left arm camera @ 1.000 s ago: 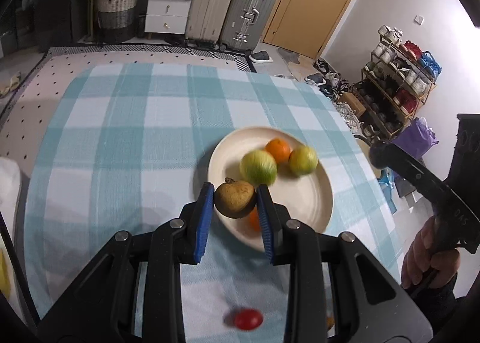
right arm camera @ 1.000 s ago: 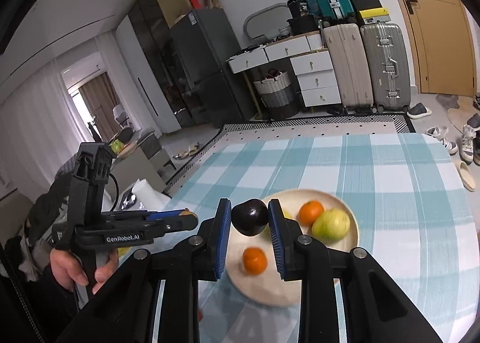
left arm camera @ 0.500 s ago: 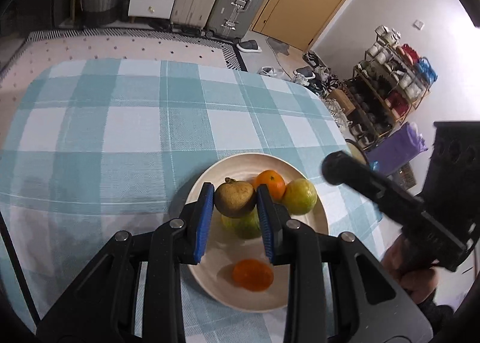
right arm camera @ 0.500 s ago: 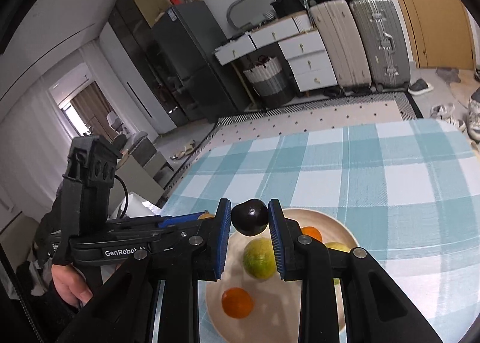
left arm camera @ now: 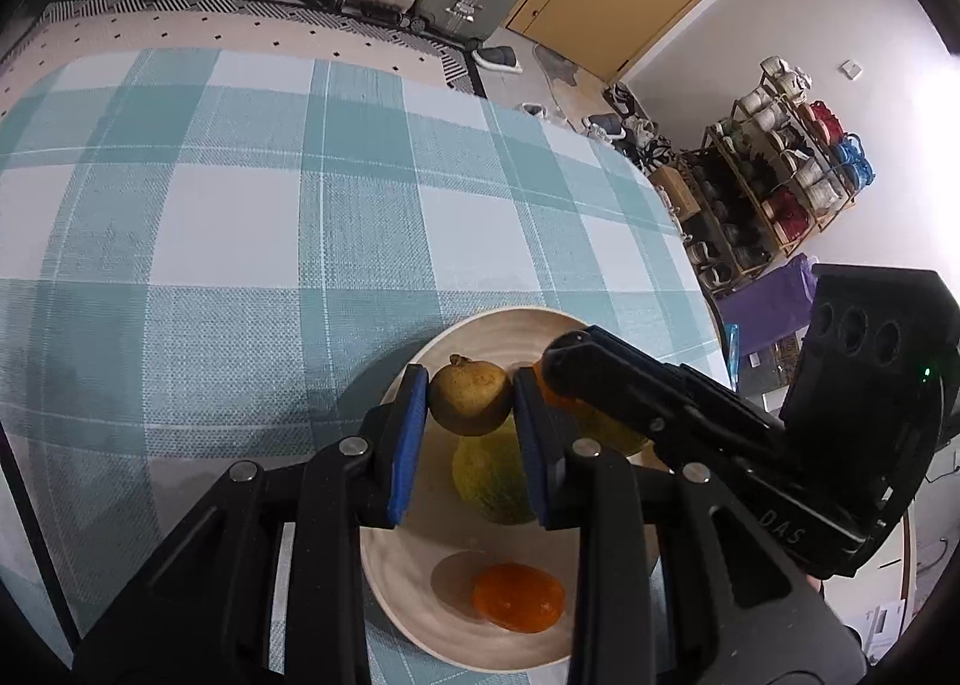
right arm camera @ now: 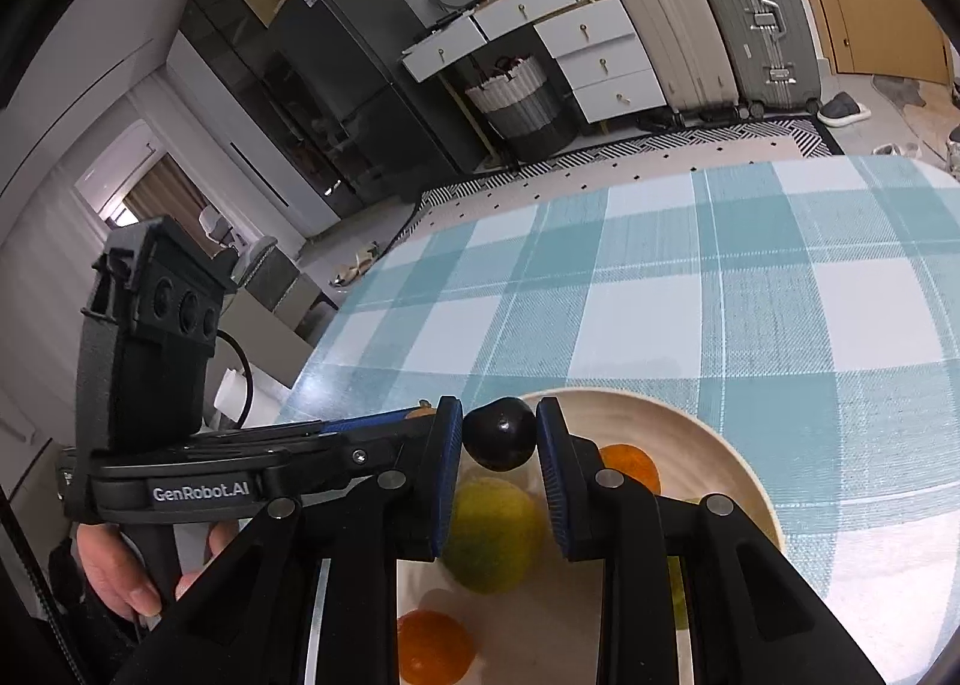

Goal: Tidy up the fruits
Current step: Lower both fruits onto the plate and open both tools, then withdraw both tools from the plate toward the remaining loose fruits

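Observation:
My left gripper [left arm camera: 471, 400] is shut on a brownish-yellow round fruit [left arm camera: 470, 398] and holds it above the cream plate [left arm camera: 396, 571]. My right gripper [right arm camera: 500, 441] is shut on a dark purple-black fruit [right arm camera: 500, 441], also above the plate [right arm camera: 714, 445]. On the plate lie a green-yellow fruit [left arm camera: 489, 481], an orange [left arm camera: 519, 597] near the front and another orange [right arm camera: 630, 466] further back. The right gripper's fingers [left arm camera: 630, 391] cross the left wrist view, and the left gripper [right arm camera: 366, 436] shows in the right wrist view.
The plate sits on a round table with a teal and white checked cloth [left arm camera: 240, 217]. Beyond the table are suitcases [right arm camera: 708, 13], white drawers [right arm camera: 600, 61], a fridge [right arm camera: 336, 85] and a shoe rack [left arm camera: 774, 187].
Both grippers have moved forward and closer over the plate, each still holding its fruit. The small red fruit on the cloth has left the left wrist view.

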Action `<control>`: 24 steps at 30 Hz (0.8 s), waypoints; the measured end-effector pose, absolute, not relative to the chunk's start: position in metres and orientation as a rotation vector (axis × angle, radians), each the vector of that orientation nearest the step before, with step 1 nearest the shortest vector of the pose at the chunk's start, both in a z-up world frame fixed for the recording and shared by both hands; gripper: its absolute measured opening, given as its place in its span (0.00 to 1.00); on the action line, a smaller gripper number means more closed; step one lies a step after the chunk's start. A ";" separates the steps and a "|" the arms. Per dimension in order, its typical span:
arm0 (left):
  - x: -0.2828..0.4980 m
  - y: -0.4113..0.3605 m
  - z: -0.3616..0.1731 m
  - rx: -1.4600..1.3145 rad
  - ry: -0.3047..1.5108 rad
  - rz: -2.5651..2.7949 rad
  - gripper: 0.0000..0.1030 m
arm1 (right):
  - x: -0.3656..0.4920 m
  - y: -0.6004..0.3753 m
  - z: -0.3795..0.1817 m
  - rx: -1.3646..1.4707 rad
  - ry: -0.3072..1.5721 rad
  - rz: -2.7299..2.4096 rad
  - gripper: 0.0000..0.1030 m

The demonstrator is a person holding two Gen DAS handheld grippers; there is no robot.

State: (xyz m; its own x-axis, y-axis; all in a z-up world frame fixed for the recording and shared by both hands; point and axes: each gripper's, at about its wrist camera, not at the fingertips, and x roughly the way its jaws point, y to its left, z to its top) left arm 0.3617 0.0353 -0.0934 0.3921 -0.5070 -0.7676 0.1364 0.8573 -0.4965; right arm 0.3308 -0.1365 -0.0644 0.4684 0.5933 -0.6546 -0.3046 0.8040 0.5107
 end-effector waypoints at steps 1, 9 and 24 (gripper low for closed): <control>0.363 0.034 -0.095 -0.386 1.100 -0.426 0.25 | 0.331 -0.137 -0.066 0.346 0.935 0.555 0.25; 0.364 0.031 -0.091 -0.393 1.094 -0.438 0.26 | 0.330 -0.137 -0.063 0.329 0.917 0.539 0.38; 0.278 0.051 -0.040 -0.329 0.968 -0.326 0.45 | 0.278 -0.176 -0.019 0.378 0.817 0.515 0.49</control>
State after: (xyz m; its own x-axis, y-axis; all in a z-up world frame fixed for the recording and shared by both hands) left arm 0.2779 0.0515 -0.0404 0.5269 -0.4112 -0.7439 0.1224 0.9028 -0.4123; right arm 0.2779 -0.1757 -0.0191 0.5737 0.5685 -0.5896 -0.2865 0.8137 0.5058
